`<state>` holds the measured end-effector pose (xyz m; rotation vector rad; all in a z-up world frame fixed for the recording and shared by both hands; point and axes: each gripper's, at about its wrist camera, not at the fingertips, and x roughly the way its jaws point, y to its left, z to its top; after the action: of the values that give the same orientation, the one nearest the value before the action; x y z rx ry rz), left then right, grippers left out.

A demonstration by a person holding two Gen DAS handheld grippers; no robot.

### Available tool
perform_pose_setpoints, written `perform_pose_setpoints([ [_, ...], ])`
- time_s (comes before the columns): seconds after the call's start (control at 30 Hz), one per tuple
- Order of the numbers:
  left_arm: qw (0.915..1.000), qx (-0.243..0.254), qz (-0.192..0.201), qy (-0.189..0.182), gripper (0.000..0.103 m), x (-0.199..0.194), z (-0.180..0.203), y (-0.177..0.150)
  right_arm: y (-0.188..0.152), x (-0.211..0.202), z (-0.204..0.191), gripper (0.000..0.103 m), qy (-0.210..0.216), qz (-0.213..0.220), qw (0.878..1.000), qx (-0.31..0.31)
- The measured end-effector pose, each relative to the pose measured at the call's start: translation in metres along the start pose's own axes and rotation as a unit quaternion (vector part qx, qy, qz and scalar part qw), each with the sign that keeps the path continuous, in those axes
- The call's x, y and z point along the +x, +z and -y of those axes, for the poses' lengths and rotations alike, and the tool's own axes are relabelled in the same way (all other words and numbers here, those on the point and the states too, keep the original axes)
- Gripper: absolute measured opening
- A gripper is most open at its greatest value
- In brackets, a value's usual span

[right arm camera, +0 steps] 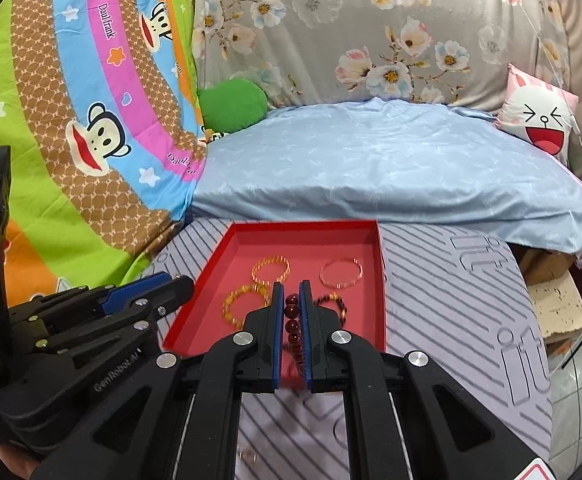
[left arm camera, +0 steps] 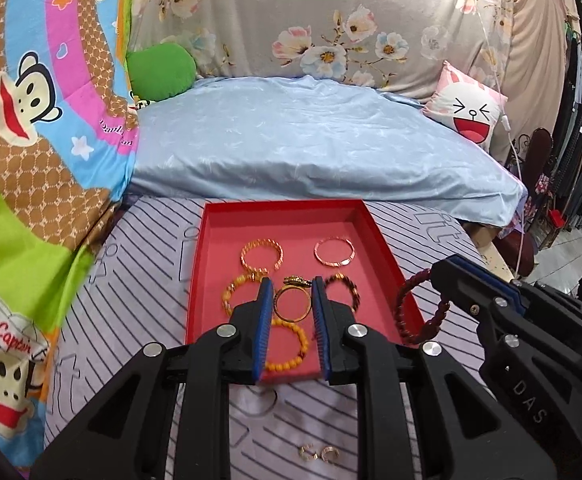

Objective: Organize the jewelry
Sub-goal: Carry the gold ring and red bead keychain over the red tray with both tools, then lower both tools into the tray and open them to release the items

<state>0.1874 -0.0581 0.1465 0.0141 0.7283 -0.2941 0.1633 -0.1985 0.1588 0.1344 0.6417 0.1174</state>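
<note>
Gripping a dark red bead bracelet (right arm camera: 292, 322) between nearly closed jaws, the right gripper (right arm camera: 291, 296) hung over the near right edge of the red tray (left arm camera: 219, 216), which sat on a striped worktop (left arm camera: 131, 320) before a blue-covered bed (left arm camera: 311, 140). The left gripper (left arm camera: 291, 292) hovered above the tray's near half, its jaws narrowly parted and holding nothing, framing a gold ring-shaped bangle (left arm camera: 291, 304) below. Two gold bangles (left arm camera: 261, 255) lay at the tray's far end, amber bead bracelets (left arm camera: 291, 344) nearer, and two small gold ear cuffs (left arm camera: 318, 453) rested on the worktop outside the tray.
</note>
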Motion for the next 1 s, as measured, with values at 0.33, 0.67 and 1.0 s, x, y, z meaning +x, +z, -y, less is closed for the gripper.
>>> perform_pose_setpoints([
  [0.33,0.9999,-0.002,-0.01,0.01,0.019,0.061,-0.007,0.041,0.041,0.067,0.012,0.008,0.007,-0.007,1.0,0.005],
  [0.67,0.9992,0.004,-0.034,0.021,0.019,0.116,-0.013,0.049,0.039,0.131,0.033,0.008,0.014,-0.056,0.998,0.032],
  [1.0,0.9973,0.003,-0.065,0.035,0.019,0.153,-0.019,0.036,0.023,0.161,0.042,0.002,-0.001,-0.085,0.996,0.034],
])
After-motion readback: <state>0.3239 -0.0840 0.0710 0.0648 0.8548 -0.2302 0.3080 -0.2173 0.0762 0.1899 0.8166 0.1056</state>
